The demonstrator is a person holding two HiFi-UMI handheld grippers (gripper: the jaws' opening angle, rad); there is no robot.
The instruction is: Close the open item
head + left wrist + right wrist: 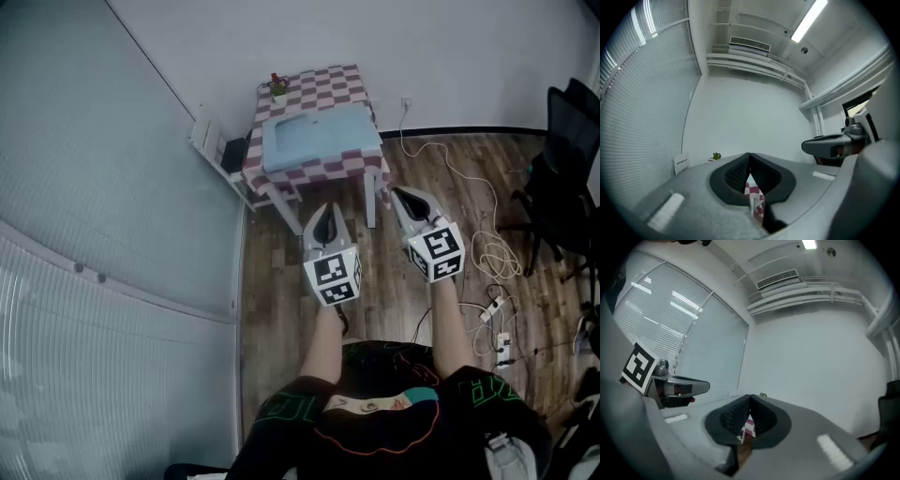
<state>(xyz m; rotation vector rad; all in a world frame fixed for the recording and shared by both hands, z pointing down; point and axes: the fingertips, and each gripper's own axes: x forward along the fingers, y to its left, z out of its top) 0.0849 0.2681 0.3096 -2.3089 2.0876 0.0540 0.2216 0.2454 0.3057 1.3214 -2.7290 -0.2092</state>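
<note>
Grey tapered left tongs (325,210) and right tongs (397,192), ribbed black pads (736,173), both clenched empty, centre frame; flat pale-blue rectangular item (319,136) on red-checked cloth-covered surface (328,86), upper centre, well apart.

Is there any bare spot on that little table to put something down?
Yes: the checked strip behind the blue item, right of the plant, and a narrow strip at the near edge of the table. The floor before it is bare; cables and a chair crowd the right.
</note>
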